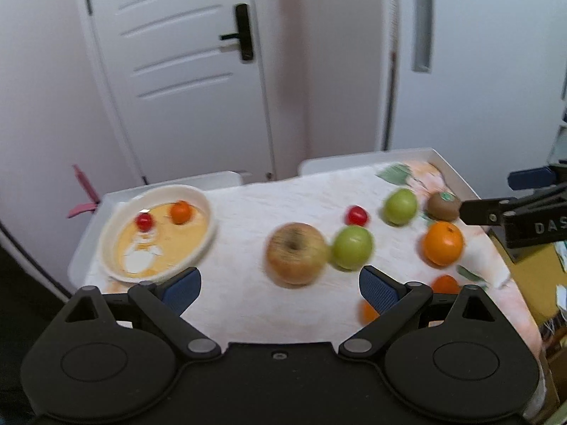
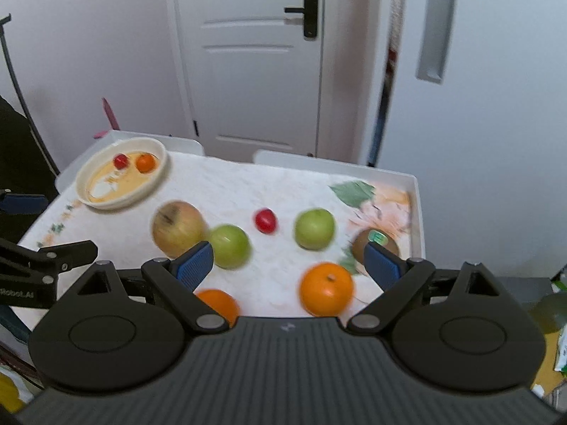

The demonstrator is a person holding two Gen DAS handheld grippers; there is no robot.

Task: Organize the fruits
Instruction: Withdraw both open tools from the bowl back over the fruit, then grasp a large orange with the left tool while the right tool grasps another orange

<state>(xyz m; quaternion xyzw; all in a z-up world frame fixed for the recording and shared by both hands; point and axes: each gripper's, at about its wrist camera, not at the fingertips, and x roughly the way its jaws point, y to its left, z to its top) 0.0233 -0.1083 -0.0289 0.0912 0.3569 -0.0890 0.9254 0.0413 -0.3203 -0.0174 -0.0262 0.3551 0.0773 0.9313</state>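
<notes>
A white panelled door with a black lever handle and lock plate stands shut behind the table, set in plain white walls. To its right a white panel holds a recessed grey rectangular pull. The light is soft and even. A pink object sits beyond the table's far left corner.
</notes>
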